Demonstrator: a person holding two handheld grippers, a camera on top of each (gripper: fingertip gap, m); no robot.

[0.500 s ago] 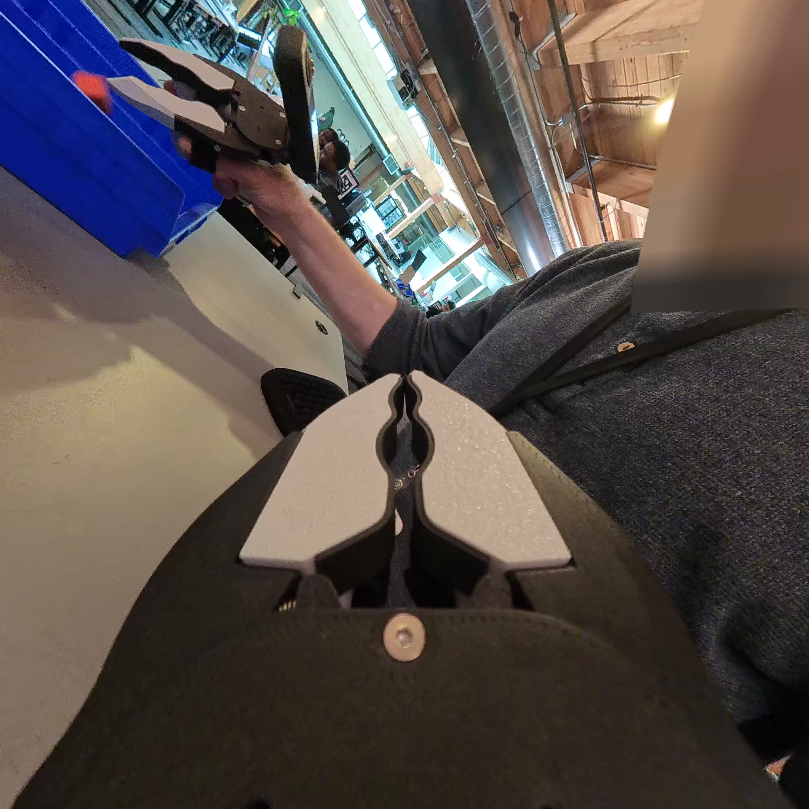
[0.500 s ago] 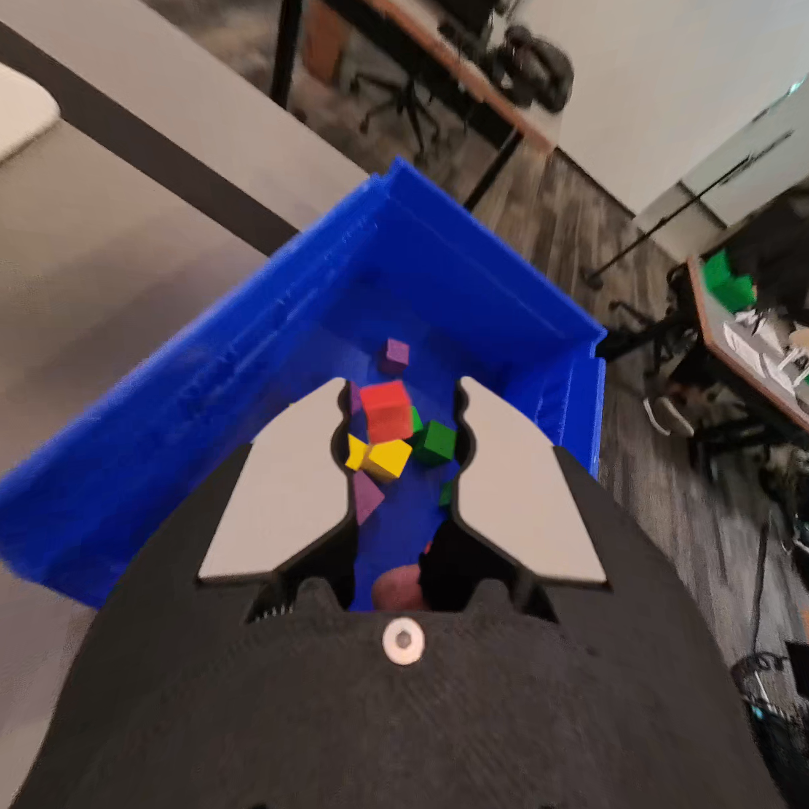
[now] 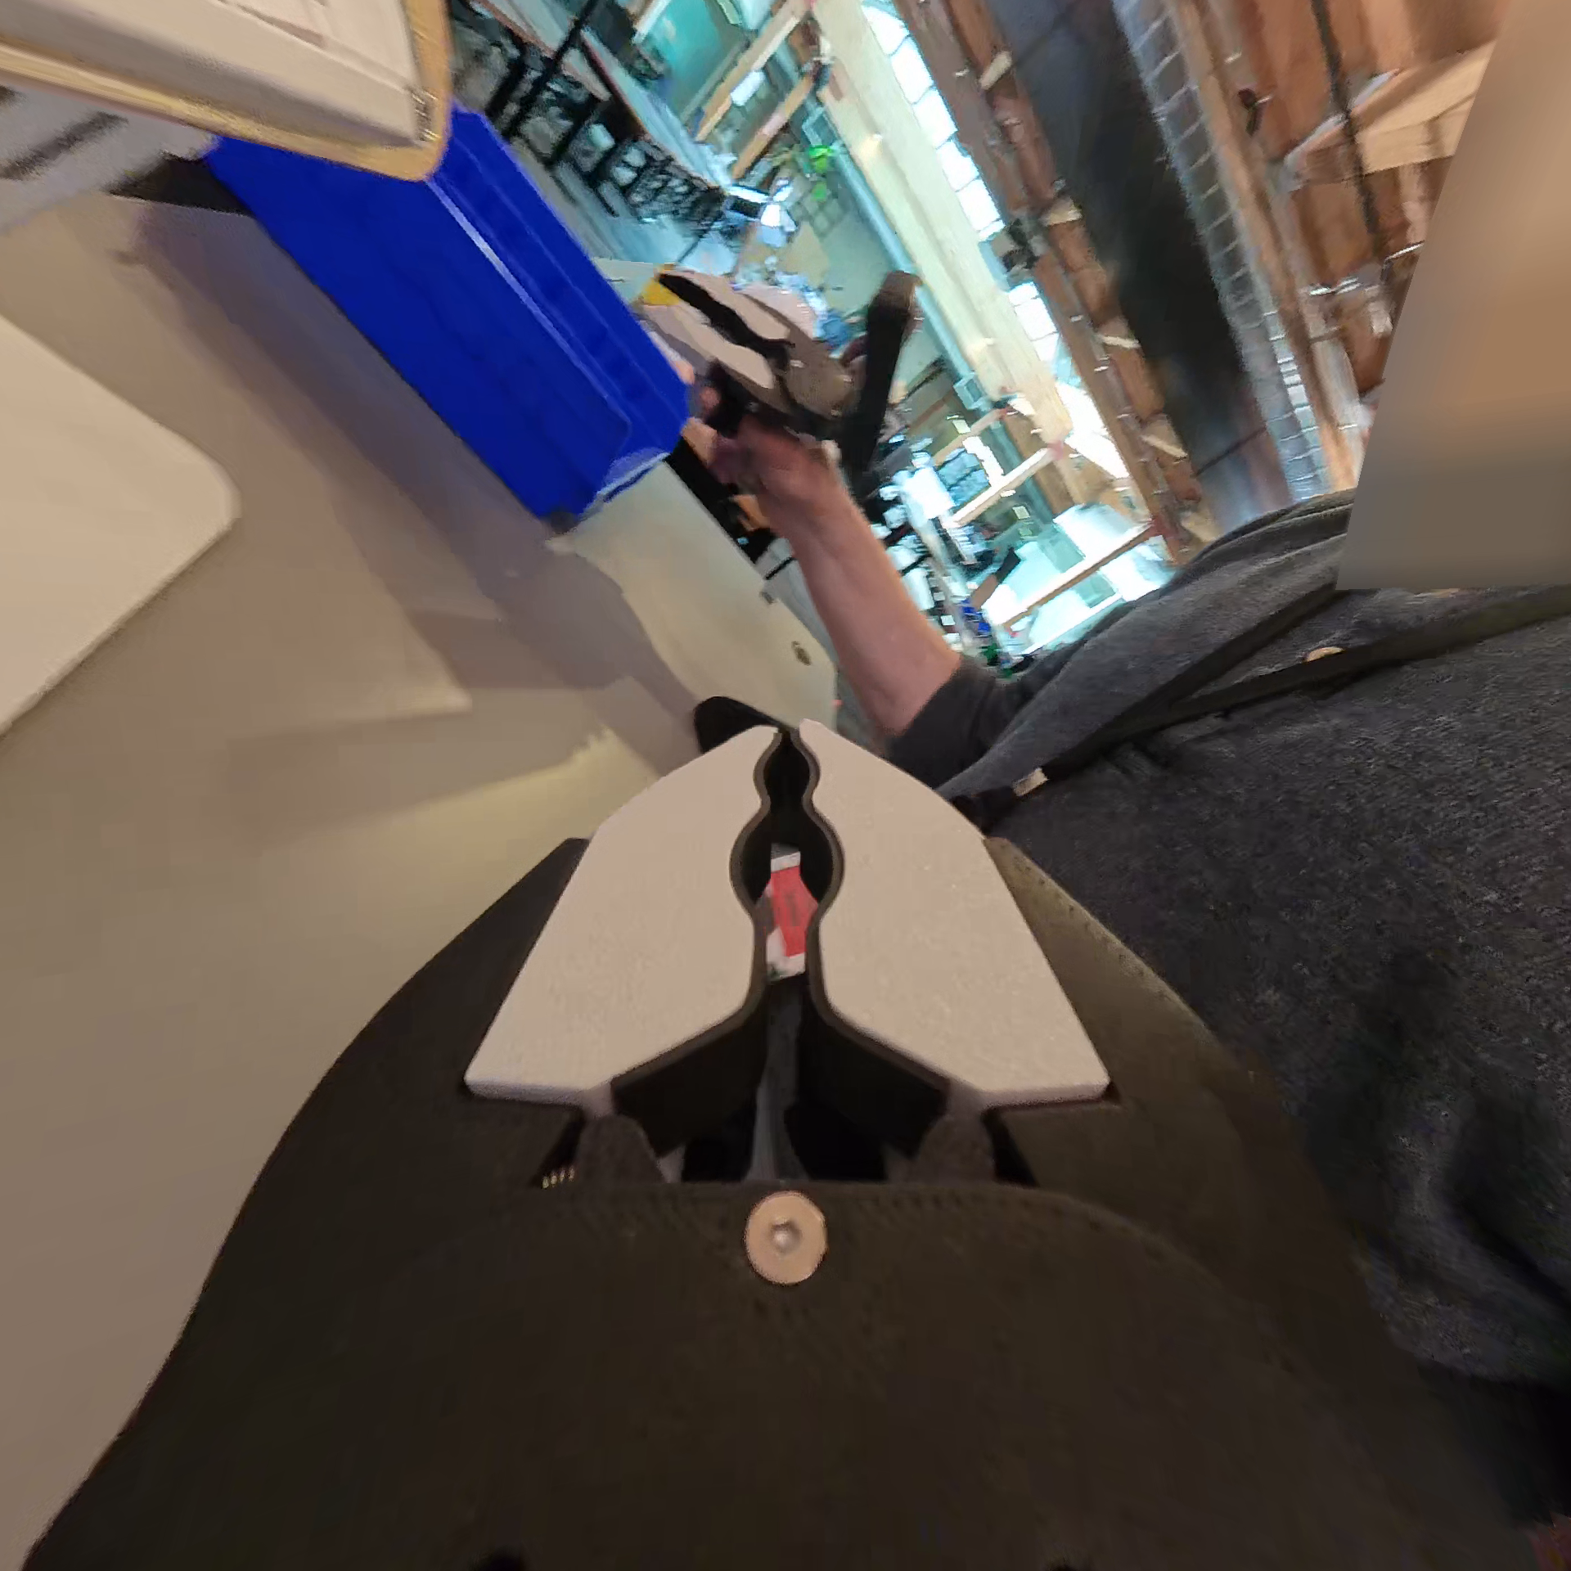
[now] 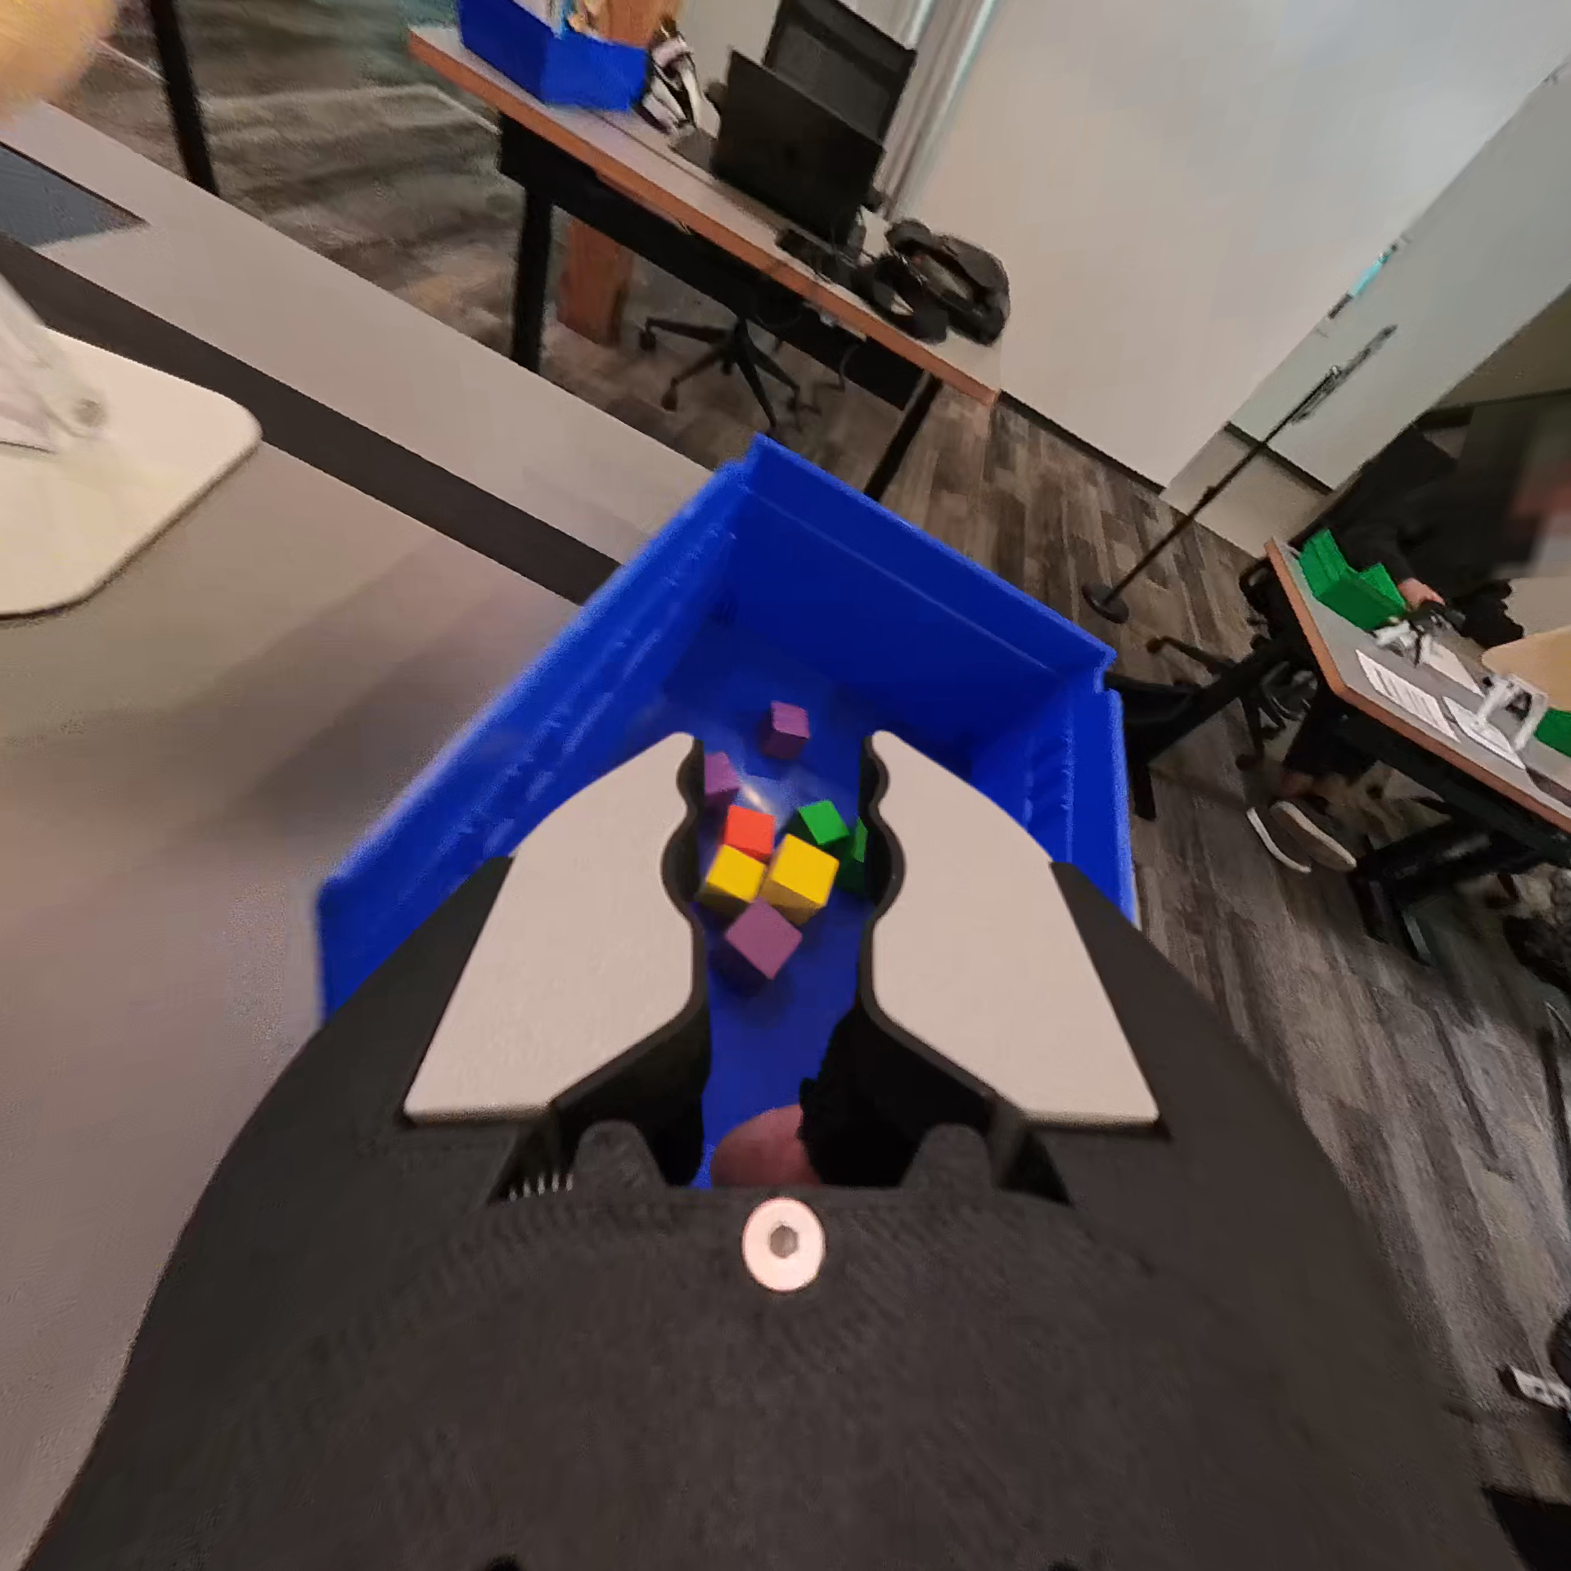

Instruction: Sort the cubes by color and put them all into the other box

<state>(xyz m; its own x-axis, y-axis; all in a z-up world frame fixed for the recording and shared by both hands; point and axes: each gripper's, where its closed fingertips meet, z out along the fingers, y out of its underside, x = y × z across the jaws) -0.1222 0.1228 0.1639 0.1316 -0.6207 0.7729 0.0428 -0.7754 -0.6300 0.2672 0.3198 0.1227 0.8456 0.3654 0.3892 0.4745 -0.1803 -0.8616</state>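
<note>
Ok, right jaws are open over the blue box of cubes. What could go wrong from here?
1. The red cube touches two yellow cubes, so closing on it may catch or shove a neighbour.
2. The picture is blurred, so aim may be off.
3. The blue box sits at the table edge; a knock might push it off.

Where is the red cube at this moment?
In the right wrist view, the red cube lies in the blue box, touching two yellow cubes, left of a green cube.

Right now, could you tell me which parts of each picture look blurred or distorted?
Left wrist view: the blue box and table are motion-smeared, the claw sharp, wide-angle bending throughout. Right wrist view: the blue box's near wall is streaked, the cubes fairly crisp.
</note>
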